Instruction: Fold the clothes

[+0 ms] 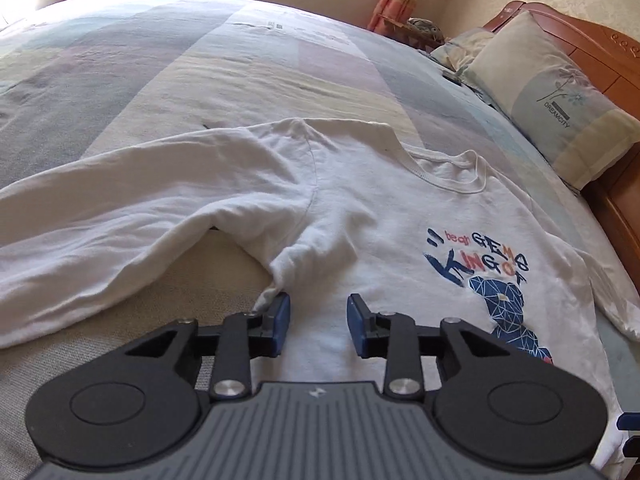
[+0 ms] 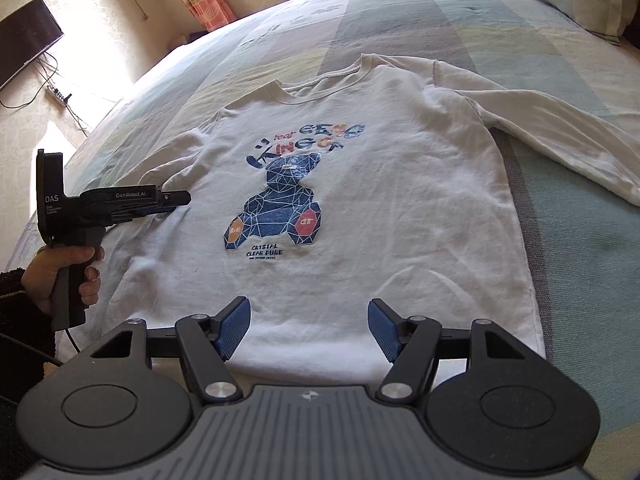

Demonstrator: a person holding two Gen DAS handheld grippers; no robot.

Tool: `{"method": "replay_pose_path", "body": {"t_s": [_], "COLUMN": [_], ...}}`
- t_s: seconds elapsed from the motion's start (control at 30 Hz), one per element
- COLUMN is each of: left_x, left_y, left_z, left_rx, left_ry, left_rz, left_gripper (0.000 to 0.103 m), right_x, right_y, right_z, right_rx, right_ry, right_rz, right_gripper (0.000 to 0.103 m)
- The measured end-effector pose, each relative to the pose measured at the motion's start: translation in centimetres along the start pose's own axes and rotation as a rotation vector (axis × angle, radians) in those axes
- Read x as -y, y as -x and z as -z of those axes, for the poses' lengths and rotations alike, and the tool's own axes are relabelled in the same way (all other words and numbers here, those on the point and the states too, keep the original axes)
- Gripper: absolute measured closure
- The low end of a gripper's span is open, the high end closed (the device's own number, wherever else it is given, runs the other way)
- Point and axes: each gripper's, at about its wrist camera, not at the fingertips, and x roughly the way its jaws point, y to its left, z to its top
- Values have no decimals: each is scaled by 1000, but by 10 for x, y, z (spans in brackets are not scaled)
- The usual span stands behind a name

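Sunlit bedroom, and a wide bed under a pastel patchwork cover fills the left wrist view, a pillow propped at the wooden headboard on the right. A white long-sleeved sweatshirt lies front-up on the cover, one sleeve stretched away to the left. The left gripper sits low over the shirt by the armpit, its jaws partly open with bare white cloth showing in the gap; a bunched nub of fabric touches the outer side of the left blue pad, but nothing is pinched. Over to the right wrist view: the same sweatshirt is spread flat on the bed, the blue bear print in the middle, the other sleeve reaching off right. The right gripper hovers at the hem with jaws wide apart, holding nothing. At the left edge a hand grips the handle of the left gripper, whose tip is at the shirt's side. A dark screen hangs on the far wall.
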Motion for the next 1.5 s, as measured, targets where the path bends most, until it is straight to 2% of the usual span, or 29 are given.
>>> {"method": "replay_pose_path", "body": {"t_s": [0.03, 0.1, 0.17, 0.23, 0.3, 0.43, 0.53, 0.67, 0.77, 0.87, 1.03, 1.2, 1.3, 1.4, 1.43, 1.5], "left_x": [0, 5, 14, 24, 35, 54, 68, 85, 96, 106, 133, 157, 167, 173, 175, 180], "left_y": [4, 18, 31, 42, 52, 68, 84, 106, 114, 115, 103, 86, 80, 78, 77, 76], "left_z": [-1, 3, 11, 21, 33, 50, 60, 73, 85, 100, 129, 145, 149, 151, 151, 153], "left_rx": [-3, -1, -6, -16, -30, -59, -63, -71, -132, -186, -245, -279, -263, -247, -242, -226], "left_ry": [-5, -41, -84, -130, -177, -274, -364, -463, -495, -505, -558, -637, -697, -730, -740, -771], "left_rz": [-11, 10, 46, 73, 74, 59, 54, 88, 164, 257, 338, 357, 331, 309, 301, 270], "left_gripper": [67, 54, 50, 41, 34, 32, 28, 25, 22, 21, 21, 21, 21, 21, 21, 21], "right_x": [5, 18, 29, 34, 29, 8, -17, -43, -52, -55, -54, -50, -48, -47, -46, -42], "right_y": [4, 12, 16, 17, 18, 18, 15, 4, -5, -16, -23, -26, -24, -22, -22, -21], "right_z": [2, 9, 13, 15, 16, 16, 20, 29, 37, 46, 50, 53, 58, 55, 54, 48], "right_rx": [5, 14, 17, 13, 10, 2, -40, -138, -218, -251, -224, -216, -181, -148, -137, -135], "right_ry": [-12, -44, -58, -46, 19, 191, 380, 586, 687, 760, 880, 978, 1028, 1016, 1004, 955], "right_rz": [13, 41, 68, 90, 73, 8, -74, -183, -256, -264, -222, -230, -205, -162, -146, -150], "right_gripper": [32, 32, 32, 32, 32, 32, 32, 34, 35, 36, 37, 37, 46, 69, 82, 84]}}
